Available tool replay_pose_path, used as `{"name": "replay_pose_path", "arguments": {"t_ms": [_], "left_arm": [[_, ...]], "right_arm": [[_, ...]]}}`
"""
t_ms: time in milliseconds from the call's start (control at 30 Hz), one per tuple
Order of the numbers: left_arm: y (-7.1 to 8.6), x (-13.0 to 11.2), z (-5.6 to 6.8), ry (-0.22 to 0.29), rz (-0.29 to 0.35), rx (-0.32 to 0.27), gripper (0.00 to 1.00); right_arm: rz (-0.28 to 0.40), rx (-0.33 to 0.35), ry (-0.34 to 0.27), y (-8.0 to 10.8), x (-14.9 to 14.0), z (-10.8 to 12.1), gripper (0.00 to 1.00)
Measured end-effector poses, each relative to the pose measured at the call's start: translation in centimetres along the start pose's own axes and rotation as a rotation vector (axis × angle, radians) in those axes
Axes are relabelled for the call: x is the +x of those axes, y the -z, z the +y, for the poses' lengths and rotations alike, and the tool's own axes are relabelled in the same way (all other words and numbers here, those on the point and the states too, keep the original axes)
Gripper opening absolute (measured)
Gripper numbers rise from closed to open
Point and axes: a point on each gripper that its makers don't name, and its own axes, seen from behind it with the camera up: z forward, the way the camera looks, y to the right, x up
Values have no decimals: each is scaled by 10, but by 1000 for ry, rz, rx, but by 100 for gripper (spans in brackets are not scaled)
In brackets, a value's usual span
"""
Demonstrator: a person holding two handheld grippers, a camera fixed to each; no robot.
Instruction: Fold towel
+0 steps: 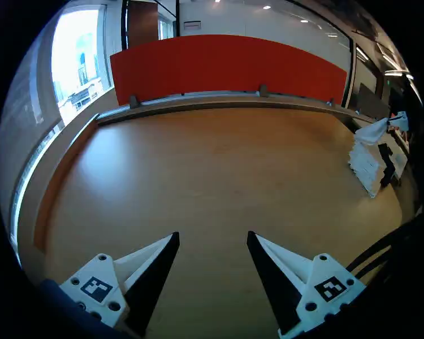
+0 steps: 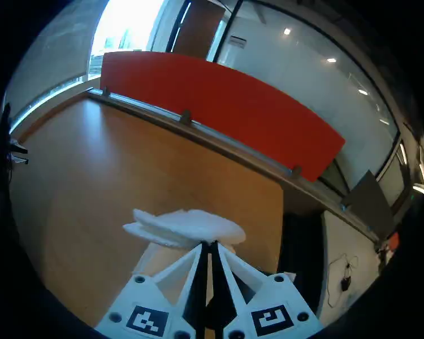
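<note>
The left tongs [image 1: 212, 233] are standing wide apart, gripping nothing, with bare wood showing between the two tips. They are hovering over the surface [image 1: 212, 169], which is stretching ahead of them to a red divider [image 1: 229, 65] along its far edge. Off to their left a window [image 1: 76, 62] is letting in bright daylight.

Far to the right of the left tongs, near the edge of the surface, the towel [image 1: 370, 164] is showing as a white, bunched mass with a dark shape lying across it. What that shape is cannot be told.

The right tongs [image 2: 210, 244] are pressing together on the towel, with both tips pinching its cloth. The towel is bulging out just ahead of the tips in a rumpled, layered fold that is spreading left and right of them, and more white cloth is hanging down on either side beneath the fingers. Whether the hanging part is touching the surface cannot be told. The wood is running ahead and to the left of these tongs, the divider is slanting across beyond them, and to their right the surface is ending at a dark gap.
</note>
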Motion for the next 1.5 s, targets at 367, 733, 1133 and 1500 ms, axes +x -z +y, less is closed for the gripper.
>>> {"name": "replay_pose_path", "arguments": {"t_ms": [367,733,1133,1500], "left_arm": [[4,-5,-1,-9,-6,-2,88],[6,-8,-1,-11,-9,-2,88],[8,-11,-5,-10,-11,6,88],[10,-13,-7,-19,-12,9,88]], "right_arm": [[-66,-26,-68,-1,-48,2,4],[-130,-56,-96,-8,-78,9,4],[-191,-71,-139,-19,-106,9,4],[-262,-92,-224,-39,-145,0,4]]}}
